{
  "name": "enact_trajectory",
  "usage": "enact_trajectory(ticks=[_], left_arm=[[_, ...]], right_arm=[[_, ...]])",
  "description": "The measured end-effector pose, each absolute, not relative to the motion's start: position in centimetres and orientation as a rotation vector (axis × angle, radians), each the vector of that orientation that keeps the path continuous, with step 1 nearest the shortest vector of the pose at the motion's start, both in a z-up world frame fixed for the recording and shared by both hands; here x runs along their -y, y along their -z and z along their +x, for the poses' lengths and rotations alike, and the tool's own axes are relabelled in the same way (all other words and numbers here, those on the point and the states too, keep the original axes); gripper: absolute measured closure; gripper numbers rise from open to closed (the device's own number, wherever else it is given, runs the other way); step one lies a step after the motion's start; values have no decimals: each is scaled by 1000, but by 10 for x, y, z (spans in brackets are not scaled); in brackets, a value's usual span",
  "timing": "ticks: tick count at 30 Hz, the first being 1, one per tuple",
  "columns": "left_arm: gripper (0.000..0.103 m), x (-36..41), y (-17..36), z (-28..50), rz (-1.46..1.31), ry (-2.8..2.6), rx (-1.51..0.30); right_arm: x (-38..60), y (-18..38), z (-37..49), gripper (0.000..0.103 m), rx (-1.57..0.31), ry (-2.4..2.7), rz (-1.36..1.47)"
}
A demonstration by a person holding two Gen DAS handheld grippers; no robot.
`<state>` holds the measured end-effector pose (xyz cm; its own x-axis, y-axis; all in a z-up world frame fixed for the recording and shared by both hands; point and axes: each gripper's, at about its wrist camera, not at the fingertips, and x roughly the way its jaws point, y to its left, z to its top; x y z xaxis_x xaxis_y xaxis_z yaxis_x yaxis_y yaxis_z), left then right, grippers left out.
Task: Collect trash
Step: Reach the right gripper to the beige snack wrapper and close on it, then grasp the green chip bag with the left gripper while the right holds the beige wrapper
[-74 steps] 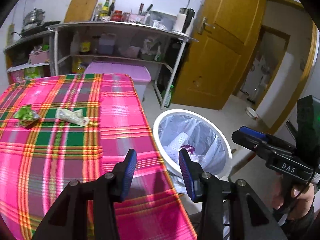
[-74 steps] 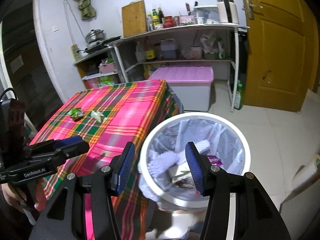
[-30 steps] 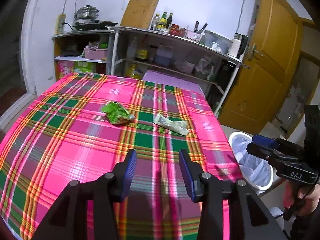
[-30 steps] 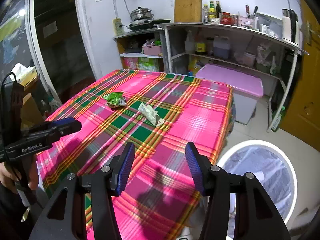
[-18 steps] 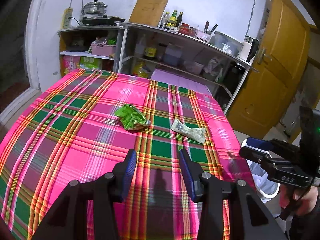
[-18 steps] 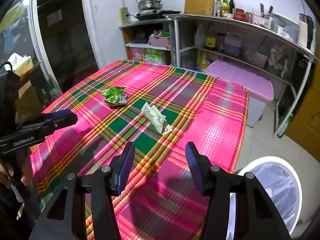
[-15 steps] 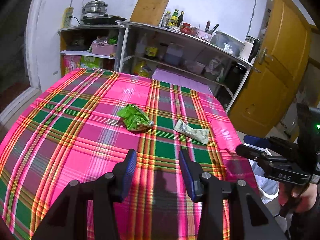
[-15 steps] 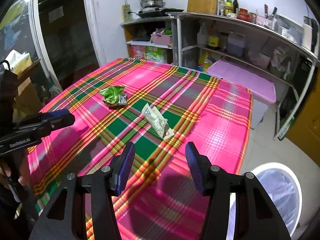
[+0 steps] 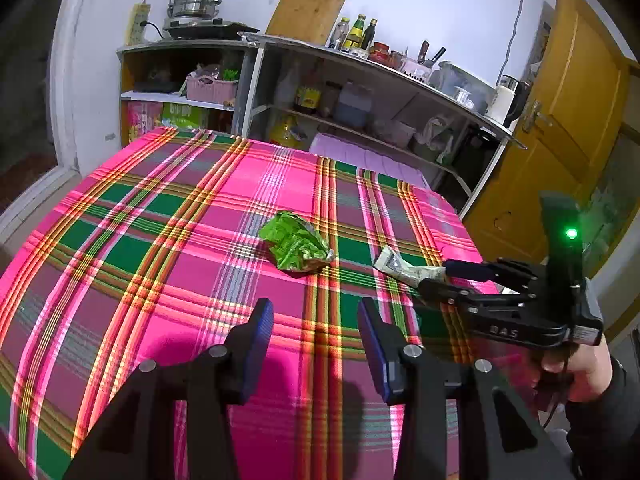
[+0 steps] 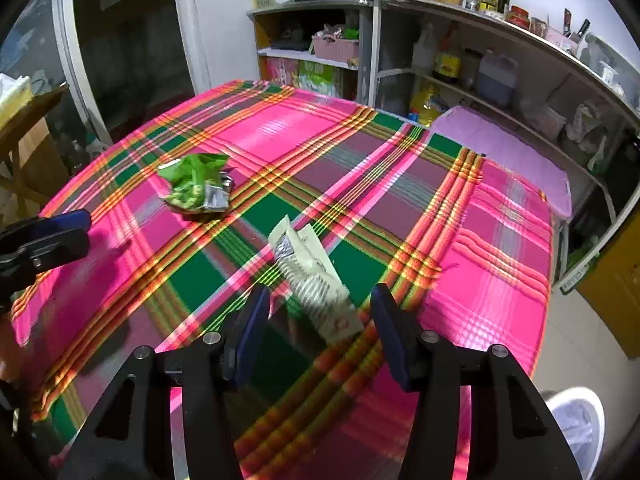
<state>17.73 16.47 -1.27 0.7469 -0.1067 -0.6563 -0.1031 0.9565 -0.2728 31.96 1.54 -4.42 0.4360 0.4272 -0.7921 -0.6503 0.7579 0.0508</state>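
A crumpled green snack bag (image 9: 296, 246) (image 10: 196, 186) and a flat white-and-silver wrapper (image 9: 404, 268) (image 10: 316, 284) lie on the pink plaid tablecloth (image 9: 160, 240). My right gripper (image 10: 318, 326) is open, low over the table, its jaws on either side of the wrapper's near end. It also shows in the left wrist view (image 9: 432, 276), its tips at the wrapper. My left gripper (image 9: 316, 336) is open and empty above the cloth, short of the green bag; it shows at the left edge of the right wrist view (image 10: 60, 232).
A white bin (image 10: 576, 420) with a plastic liner stands on the floor off the table's right end. Shelves (image 9: 360, 92) with bottles and a pot stand behind, a purple-lidded box (image 10: 504, 152) under them, a yellow door (image 9: 560, 128) at right.
Both grippers swung from the bin to the table and moved in. The right gripper has closed in on the white wrapper; the left has neared the green bag.
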Motion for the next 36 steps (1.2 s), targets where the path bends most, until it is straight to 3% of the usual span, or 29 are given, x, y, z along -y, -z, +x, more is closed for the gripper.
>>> enact_trajectory(ticks=[5,9,25,34,36], left_arm=[[58,-171,14,188,-310,-2,-735],[50,-174,14,198,-316,-5,-737],[42,-184,34,261,-381,-45,-805],[42,-177,50,294,-342,-94,-867],[49,-172,50,295,-304,-108,-864]], right_arm=[[-23,54,328,50,-910,-680,-285],[-23,52,326,74,-909,-687,-268],[5,35,306,75,-874,-698,-194],[22,36,309,75,-873,-682,-157],[28,36,309,75,-871,-674,-147]])
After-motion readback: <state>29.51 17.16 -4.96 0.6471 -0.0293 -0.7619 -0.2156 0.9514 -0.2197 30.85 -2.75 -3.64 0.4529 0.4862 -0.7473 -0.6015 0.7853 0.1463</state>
